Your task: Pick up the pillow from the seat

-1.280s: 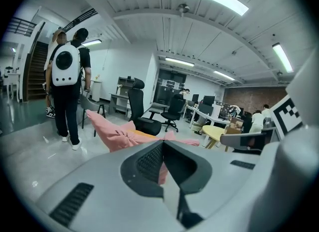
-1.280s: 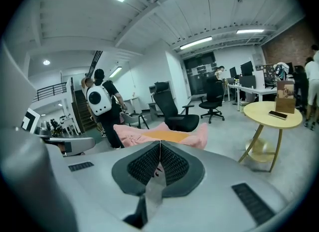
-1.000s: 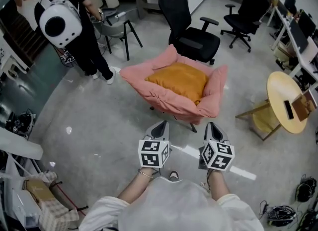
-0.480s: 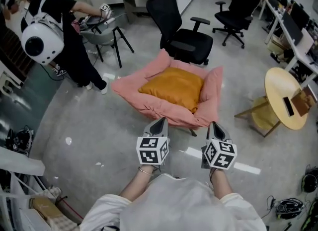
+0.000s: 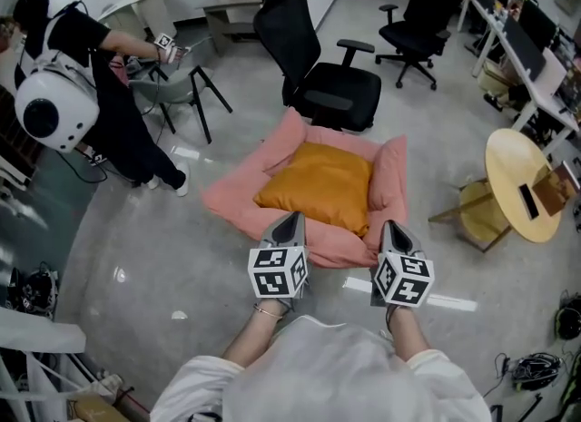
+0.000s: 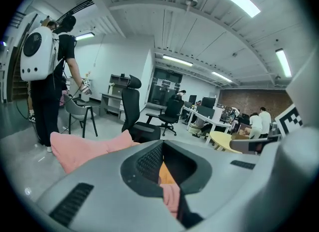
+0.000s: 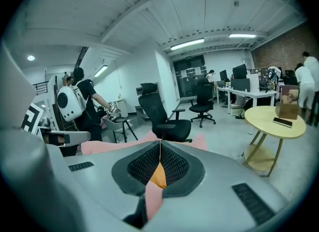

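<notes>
Both tongs are held side by side above the grey floor (image 5: 163, 248), just short of the near edge of the pink padded seat (image 5: 238, 201). The left tongs (image 5: 291, 223) are seen pressed together with nothing pinched, and in the left gripper view (image 6: 161, 146) the ribbed pads are shown closed at the tip. The right tongs (image 5: 390, 230) are likewise pressed together and empty, which the right gripper view (image 7: 160, 144) confirms. The orange pillow (image 5: 318, 184) is found lying in the hollow of the seat, straight ahead of both tongs and apart from them; a sliver of it is seen through the notch behind each closed pair of pads (image 6: 165, 174) (image 7: 158, 175). A black office chair (image 5: 320, 84) is placed beyond the seat. A round yellow worktop (image 5: 508, 171) carrying a dark phone (image 5: 528, 201) is seen well off to the right of the right tongs. A person (image 5: 113, 112) wearing a white backpack (image 5: 50, 110) is seen well off to the left of the left tongs.
</notes>
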A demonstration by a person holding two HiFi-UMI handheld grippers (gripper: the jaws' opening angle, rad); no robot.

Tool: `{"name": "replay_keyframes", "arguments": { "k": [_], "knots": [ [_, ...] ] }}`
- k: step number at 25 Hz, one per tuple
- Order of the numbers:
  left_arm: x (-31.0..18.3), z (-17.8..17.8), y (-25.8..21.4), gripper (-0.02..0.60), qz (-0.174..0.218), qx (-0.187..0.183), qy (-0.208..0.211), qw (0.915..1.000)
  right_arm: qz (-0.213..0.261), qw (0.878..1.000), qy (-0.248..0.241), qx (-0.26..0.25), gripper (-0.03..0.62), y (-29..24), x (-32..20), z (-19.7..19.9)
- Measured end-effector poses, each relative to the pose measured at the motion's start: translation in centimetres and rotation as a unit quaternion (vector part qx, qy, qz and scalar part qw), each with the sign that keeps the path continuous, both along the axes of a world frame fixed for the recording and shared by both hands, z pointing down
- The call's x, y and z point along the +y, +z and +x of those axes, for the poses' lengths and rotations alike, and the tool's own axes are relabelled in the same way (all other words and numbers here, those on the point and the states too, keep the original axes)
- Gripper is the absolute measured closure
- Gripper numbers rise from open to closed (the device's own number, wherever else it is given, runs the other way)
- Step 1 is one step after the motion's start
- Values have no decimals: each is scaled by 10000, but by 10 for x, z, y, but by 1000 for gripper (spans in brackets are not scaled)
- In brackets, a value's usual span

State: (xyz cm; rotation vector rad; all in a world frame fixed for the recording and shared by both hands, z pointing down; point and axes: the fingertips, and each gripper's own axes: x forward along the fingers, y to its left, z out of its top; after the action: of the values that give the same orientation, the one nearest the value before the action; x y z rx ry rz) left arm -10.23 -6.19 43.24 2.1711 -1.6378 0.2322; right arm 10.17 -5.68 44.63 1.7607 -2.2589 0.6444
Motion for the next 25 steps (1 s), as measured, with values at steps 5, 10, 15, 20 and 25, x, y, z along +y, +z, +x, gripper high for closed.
{"name": "replay_keyframes", "arguments": {
  "k": [5, 10, 15, 20, 25],
  "knots": [
    [-49, -24, 4, 574, -107, 72, 89, 9999, -91, 9998, 147, 76, 565, 1, -43, -20],
    [-97, -46, 9, 574, -197, 118, 292, 9993, -188, 9992, 327, 139, 565, 4, -82, -44],
    [-140, -62, 18, 574, -291, 186, 456, 9984, -332, 9977, 545, 236, 565, 11, -108, -56],
    [-170, -68, 28, 574, -398, 316, 482, 9975, -524, 9956, 705, 336, 565, 22, -122, -53],
    [-181, -67, 44, 574, -568, 369, 481, 9965, -684, 9945, 705, 371, 565, 32, -132, -52]
  ]
}}
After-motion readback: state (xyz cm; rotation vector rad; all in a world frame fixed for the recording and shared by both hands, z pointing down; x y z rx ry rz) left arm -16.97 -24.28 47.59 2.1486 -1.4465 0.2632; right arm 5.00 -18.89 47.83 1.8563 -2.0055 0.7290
